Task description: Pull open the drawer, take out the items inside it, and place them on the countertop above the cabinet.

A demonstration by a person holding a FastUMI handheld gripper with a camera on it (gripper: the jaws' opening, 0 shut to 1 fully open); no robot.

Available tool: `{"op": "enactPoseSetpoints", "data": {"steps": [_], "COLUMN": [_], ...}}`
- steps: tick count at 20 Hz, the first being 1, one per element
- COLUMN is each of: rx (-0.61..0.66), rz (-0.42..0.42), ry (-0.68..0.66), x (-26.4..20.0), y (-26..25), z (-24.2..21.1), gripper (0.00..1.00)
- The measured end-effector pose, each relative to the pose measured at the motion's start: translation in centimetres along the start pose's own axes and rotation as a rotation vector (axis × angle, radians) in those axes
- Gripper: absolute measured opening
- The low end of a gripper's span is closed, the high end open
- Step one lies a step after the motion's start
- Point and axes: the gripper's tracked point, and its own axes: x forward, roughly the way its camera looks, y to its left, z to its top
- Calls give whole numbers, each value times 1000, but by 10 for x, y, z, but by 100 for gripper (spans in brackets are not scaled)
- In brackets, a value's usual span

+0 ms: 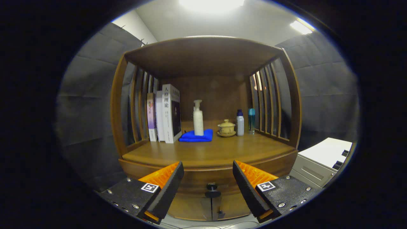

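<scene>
a staged home corner set up inside a recording booth. a brown wooden cabinet with slatted sides [203,95] carries a smooth wooden worktop [210,151] dressed like a living-room shelf: a row of upright white-spined books [165,114] stands at one side, a white pump bottle [198,118] stands on a folded blue cloth [195,136], and a small tan lidded ceramic teacup [226,128] sits beside two slim bottles [245,121]. dark padded panels [86,105] wall it in, bright ceiling lights [211,3] shine overhead, and a pale grey metal drawer unit [321,162] stands beside the cabinet.
</scene>
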Motion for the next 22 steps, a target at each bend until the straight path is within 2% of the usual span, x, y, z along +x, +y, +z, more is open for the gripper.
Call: {"op": "enactPoseSetpoints", "data": {"steps": [5, 10, 12, 14, 17, 22], "rx": [69, 37, 28, 14, 28, -4], "rz": [-33, -14, -11, -4, 21, 54], "ry": [61, 117, 128, 126, 113, 107], "x": [22, 40, 42, 46, 53, 50], "y": [-16, -16, -18, -20, -13, -14], "z": [-50, -84, -88, -90, -92, -95], "gripper": [95, 90, 84, 74, 49, 37]}}
